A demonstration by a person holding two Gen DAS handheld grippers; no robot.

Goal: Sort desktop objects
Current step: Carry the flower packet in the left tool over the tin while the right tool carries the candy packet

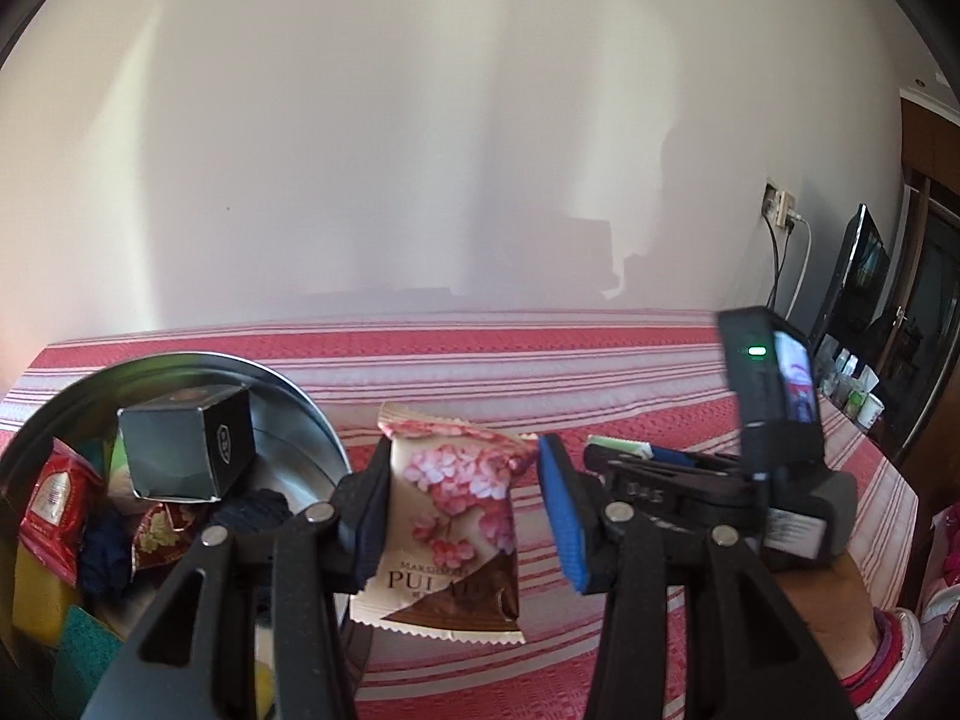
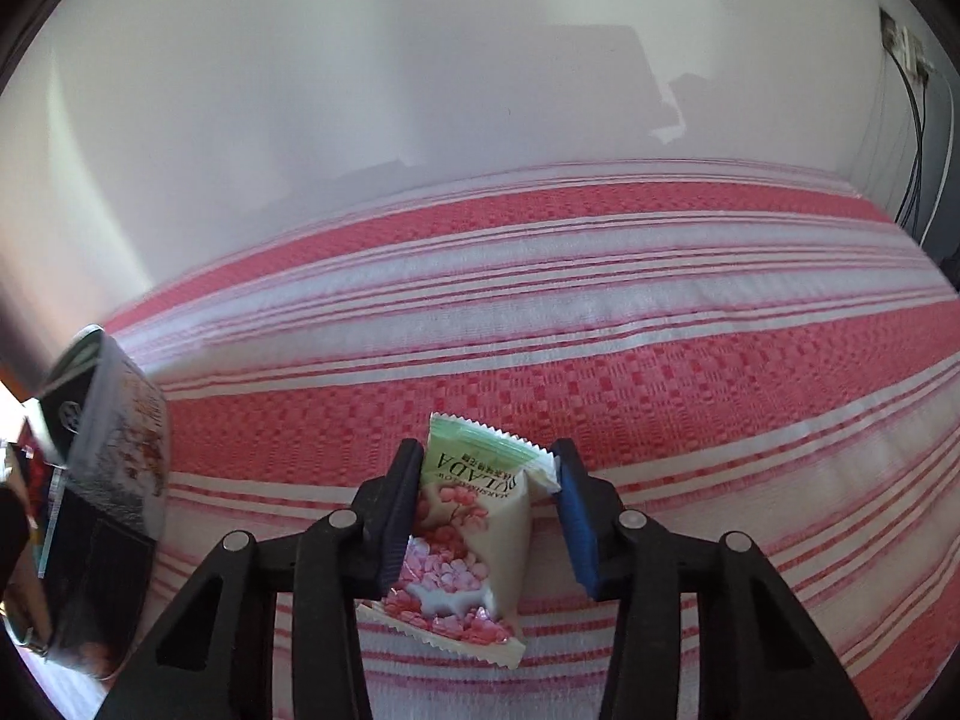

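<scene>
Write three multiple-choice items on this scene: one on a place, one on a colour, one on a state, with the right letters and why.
1. Where does the dark box sit?
A. in the round metal tin
B. on the striped cloth
C. between gripper fingers

2. What colour is the top edge of the packet in the right gripper?
A. green
B. black
C. yellow

3. What is the left gripper doing?
A. holding a flowered packet clear of the cloth
B. pressing the cloth, nothing held
C. gripping the tin's rim

Answers:
1 A: the box lies among wrappers inside the tin's wall.
2 A: the sealed strip above the print is pale green.
3 A: the packet hangs between its fingers, cloth visible behind and below.
</scene>
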